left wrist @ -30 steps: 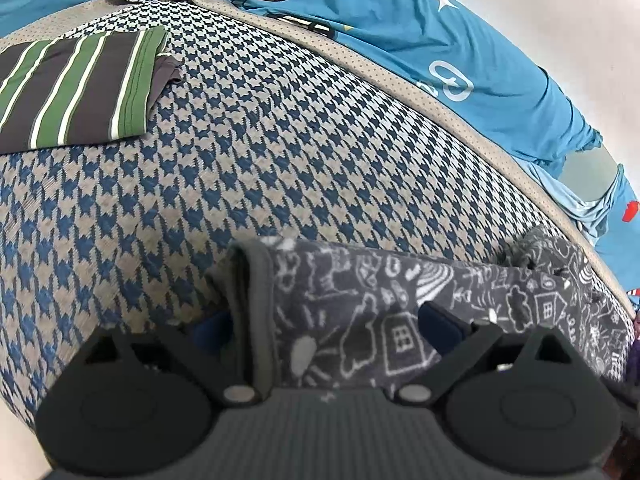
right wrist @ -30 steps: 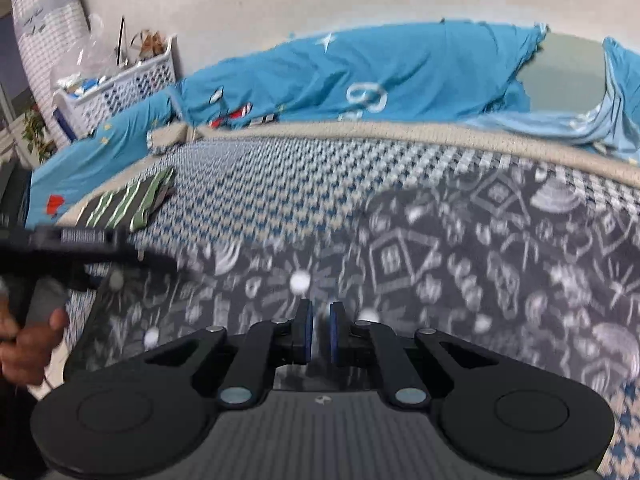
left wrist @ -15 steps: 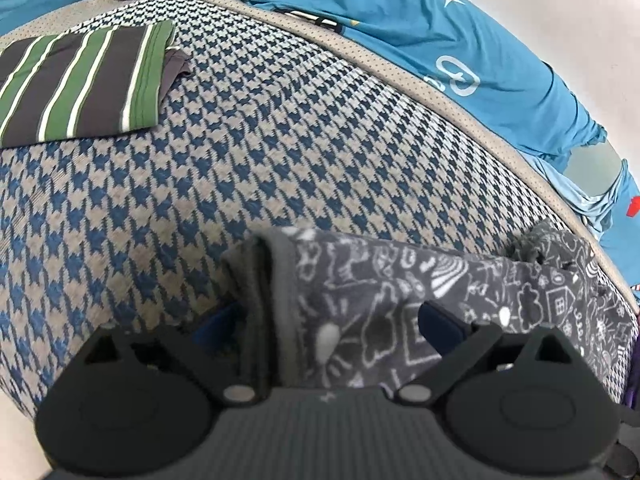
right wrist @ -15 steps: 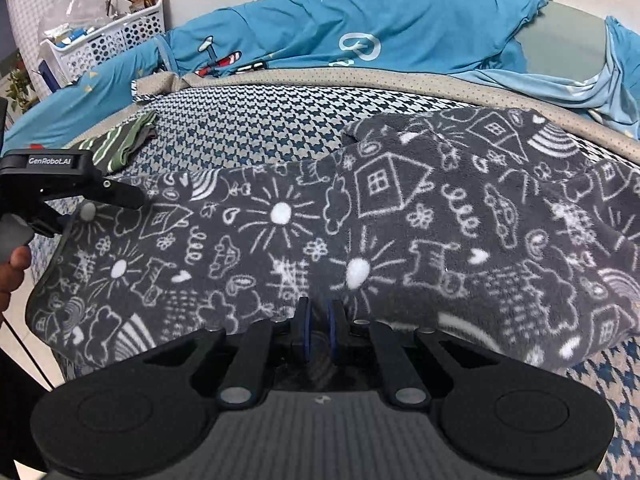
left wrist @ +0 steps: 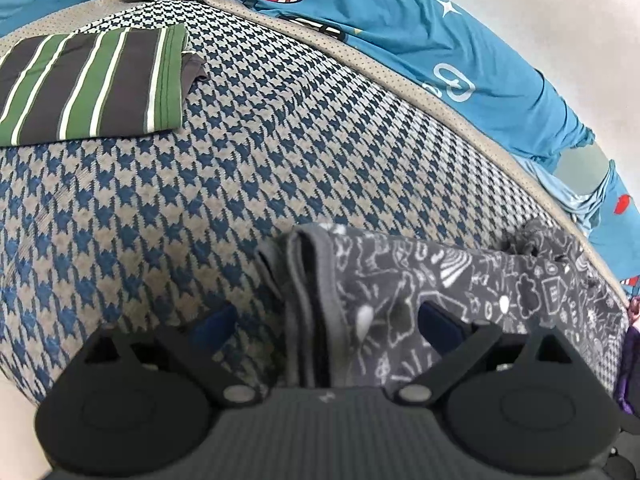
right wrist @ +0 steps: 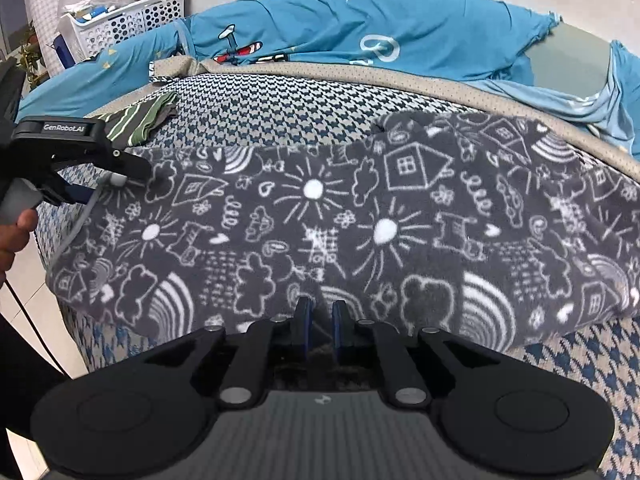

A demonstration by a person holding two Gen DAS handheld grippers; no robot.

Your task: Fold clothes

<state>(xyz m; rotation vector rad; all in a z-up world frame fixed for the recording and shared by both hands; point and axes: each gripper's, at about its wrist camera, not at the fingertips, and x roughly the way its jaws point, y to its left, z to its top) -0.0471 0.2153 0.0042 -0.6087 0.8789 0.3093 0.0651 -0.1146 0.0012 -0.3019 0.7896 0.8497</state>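
The right gripper (right wrist: 319,322), jaws just loosening on the grey doodle-print fleece garment (right wrist: 340,220), risked dropping it; the left gripper (left wrist: 324,322) gaped around its folded edge.

Grey doodle-print fleece garment (right wrist: 320,216) folded, lying flat across houndstooth bed (right wrist: 280,100).

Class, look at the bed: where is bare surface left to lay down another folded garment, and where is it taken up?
Free: the houndstooth cover between the folded striped garment and the grey doodle-print fleece. Crowded: the near edge, under the fleece and both grippers, and the far side, heaped with blue bedding.
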